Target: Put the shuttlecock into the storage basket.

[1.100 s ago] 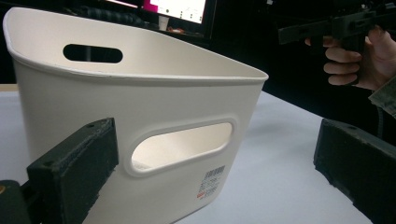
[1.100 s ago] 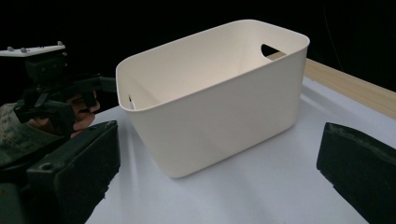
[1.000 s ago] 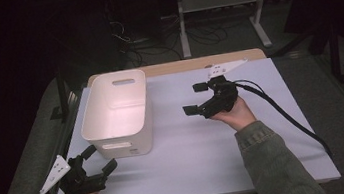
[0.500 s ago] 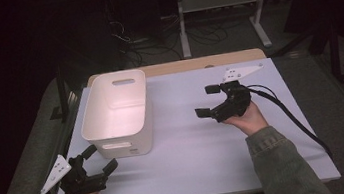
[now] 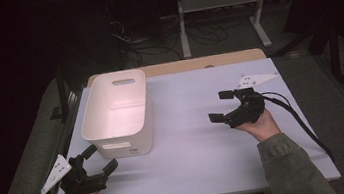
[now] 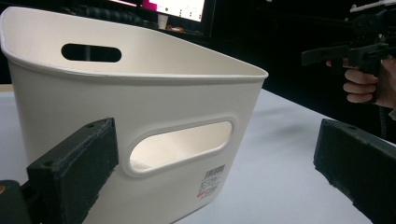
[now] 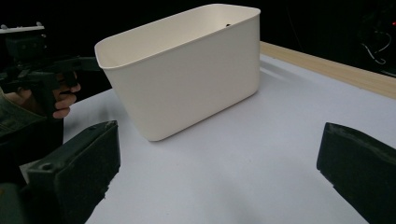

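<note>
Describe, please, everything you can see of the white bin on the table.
The white bin is a rounded-cornered rectangular tub, seemingly smooth plastic, standing upright and open-topped on the pale table, left of centre. It narrows slightly toward its base. Each short end has a slot handle; the near end also carries a small barcode label. Its inside looks empty. The left claw hovers, open, just before the near end; nothing touches the bin but the table.

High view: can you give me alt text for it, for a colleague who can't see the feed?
A white plastic bin with handle slots stands empty on the left of a pale table. The left tool is open near the table's front left corner, just short of the bin; the right tool is open at the right, apart from the bin and pointing toward it.
</note>
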Available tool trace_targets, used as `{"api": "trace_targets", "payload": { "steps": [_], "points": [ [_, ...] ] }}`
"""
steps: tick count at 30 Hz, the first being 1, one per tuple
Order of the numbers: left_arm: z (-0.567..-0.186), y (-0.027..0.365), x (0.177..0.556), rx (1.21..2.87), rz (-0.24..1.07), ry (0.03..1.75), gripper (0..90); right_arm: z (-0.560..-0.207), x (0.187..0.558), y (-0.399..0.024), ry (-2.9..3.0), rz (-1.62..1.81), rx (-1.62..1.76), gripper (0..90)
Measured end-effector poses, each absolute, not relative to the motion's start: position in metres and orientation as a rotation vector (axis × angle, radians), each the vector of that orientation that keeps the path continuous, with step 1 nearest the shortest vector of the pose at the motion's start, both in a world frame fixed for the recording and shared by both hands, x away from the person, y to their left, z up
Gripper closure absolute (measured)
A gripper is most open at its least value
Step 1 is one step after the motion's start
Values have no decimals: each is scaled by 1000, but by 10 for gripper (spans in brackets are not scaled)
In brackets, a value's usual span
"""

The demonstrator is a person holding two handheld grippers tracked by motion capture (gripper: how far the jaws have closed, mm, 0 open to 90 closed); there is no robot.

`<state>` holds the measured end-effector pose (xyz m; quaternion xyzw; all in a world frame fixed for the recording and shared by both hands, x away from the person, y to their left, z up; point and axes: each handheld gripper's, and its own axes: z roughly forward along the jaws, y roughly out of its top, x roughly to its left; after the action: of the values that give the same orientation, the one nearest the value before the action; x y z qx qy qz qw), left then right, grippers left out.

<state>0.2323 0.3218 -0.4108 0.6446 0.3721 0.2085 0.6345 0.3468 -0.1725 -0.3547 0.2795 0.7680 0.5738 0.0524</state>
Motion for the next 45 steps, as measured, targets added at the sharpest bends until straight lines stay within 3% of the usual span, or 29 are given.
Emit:
{"api": "trace_targets", "payload": {
  "steps": [45],
  "points": [
    [-410,323,232,1492,490,846,0,-394,313,-234,2205,1714,948,0]
  ]
}}
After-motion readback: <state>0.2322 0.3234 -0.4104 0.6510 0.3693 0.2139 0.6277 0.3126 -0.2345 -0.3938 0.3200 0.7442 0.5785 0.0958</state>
